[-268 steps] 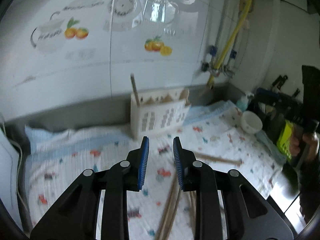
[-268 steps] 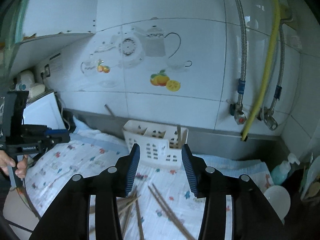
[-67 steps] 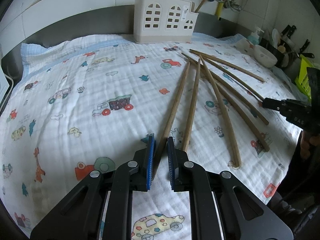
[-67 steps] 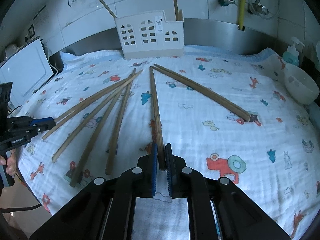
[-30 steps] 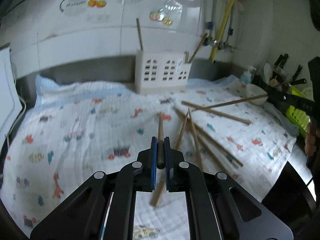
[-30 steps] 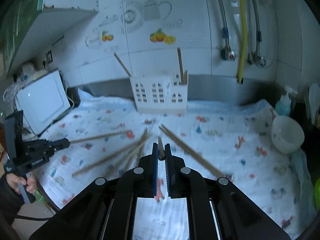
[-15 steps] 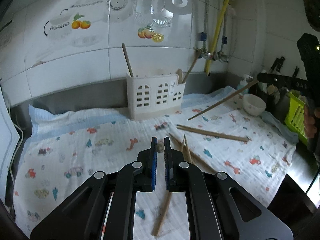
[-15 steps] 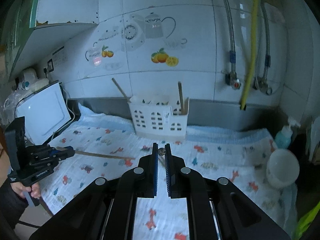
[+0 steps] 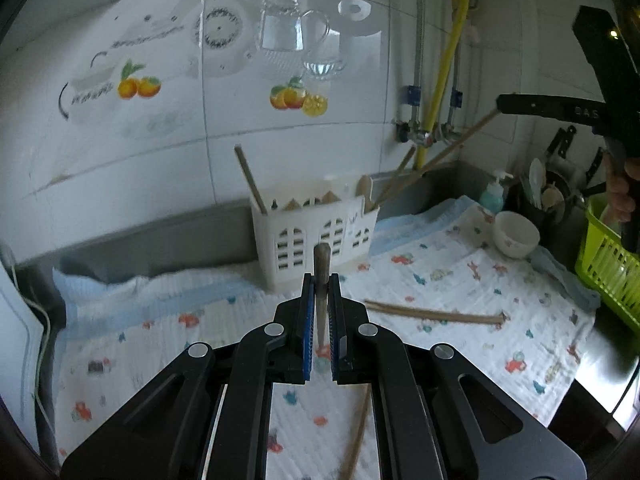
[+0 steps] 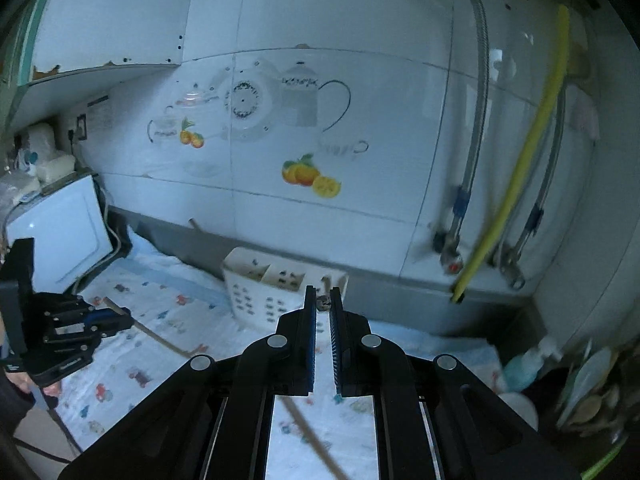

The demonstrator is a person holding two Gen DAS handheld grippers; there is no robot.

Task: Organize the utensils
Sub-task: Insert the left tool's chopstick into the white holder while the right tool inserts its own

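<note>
The white plastic slotted utensil caddy (image 9: 316, 232) stands on the cartoon-printed white cloth (image 9: 460, 280) against the tiled wall (image 9: 160, 140). Long wooden chopsticks (image 9: 250, 180) lean inside it. In front and to its right one brown wooden chopstick (image 9: 434, 314) lies on the cloth. Further right a small white bowl (image 9: 515, 235) sits near a lime-green plastic basket (image 9: 608, 256).

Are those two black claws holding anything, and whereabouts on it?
Yes. The left gripper pinches one chopstick near its thick end; the right gripper likewise clamps another chopstick.
</note>
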